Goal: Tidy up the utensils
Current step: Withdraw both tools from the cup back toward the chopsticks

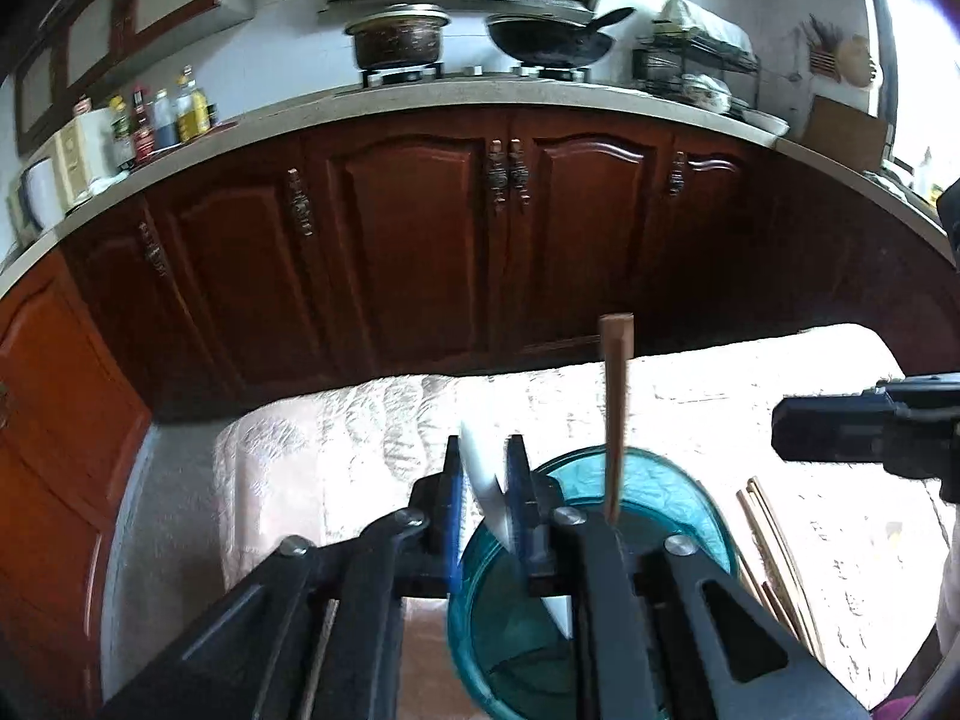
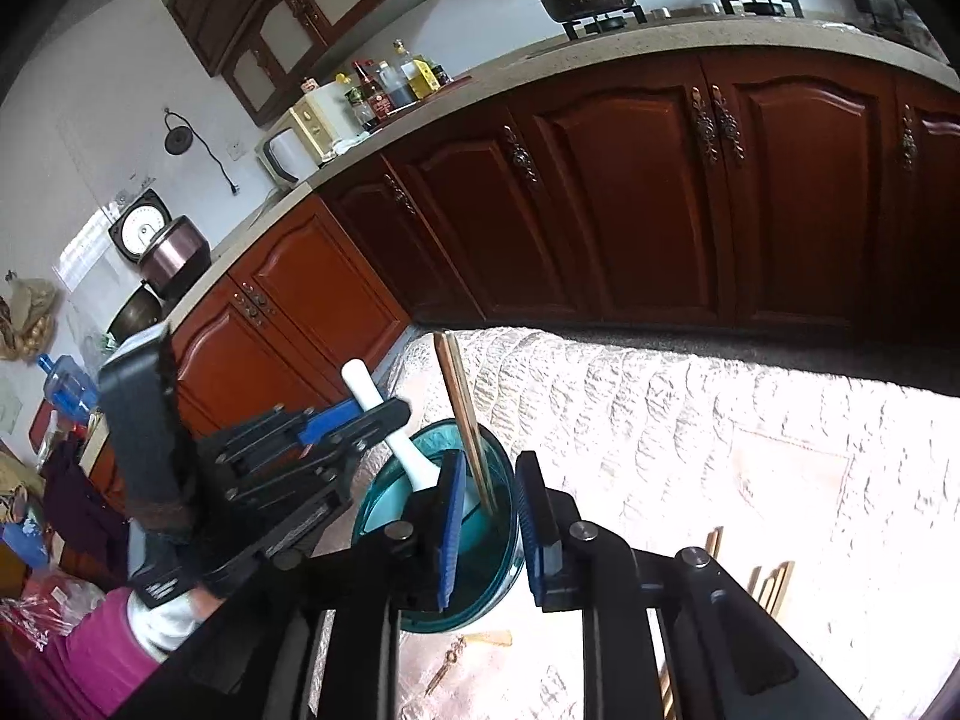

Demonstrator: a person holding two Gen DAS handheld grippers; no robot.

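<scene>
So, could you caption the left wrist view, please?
Left gripper lowers a white spoon into the teal cup.

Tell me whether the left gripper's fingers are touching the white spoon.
Touching. The right wrist view shows the left gripper with its fingers closed on the white spoon handle, bowl end down in the teal cup.
</scene>
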